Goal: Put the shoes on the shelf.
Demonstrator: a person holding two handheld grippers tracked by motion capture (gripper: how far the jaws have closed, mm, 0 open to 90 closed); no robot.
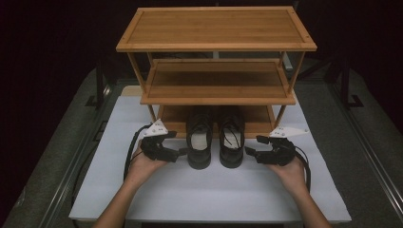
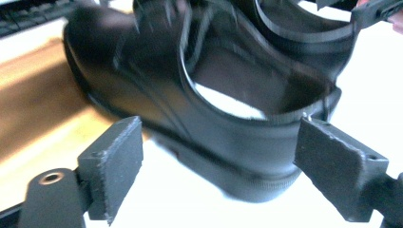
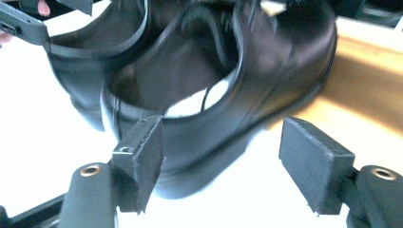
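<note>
Two black leather lace-up shoes stand side by side on the white table mat (image 1: 199, 190), toes tucked under the lowest shelf of a three-tier bamboo shoe rack (image 1: 216, 28), heels toward the person: the left shoe (image 1: 199, 137) and the right shoe (image 1: 231, 137). Judged from this placement, the step in hand is letting go after setting the pair down; it is done well by drawing each tool straight outward, level with the mat, so no pad drags a heel crooked. Left gripper (image 1: 179, 152) sits just beside the left shoe's outer side with jaws spread wide, the shoe's flank seen beyond them in the left gripper view, pads (image 2: 114, 166) pressing on nothing. Right gripper (image 1: 248, 152) mirrors it at the right shoe, jaws likewise apart and holding nothing, pads (image 3: 142, 156) clear of the leather.
</note>
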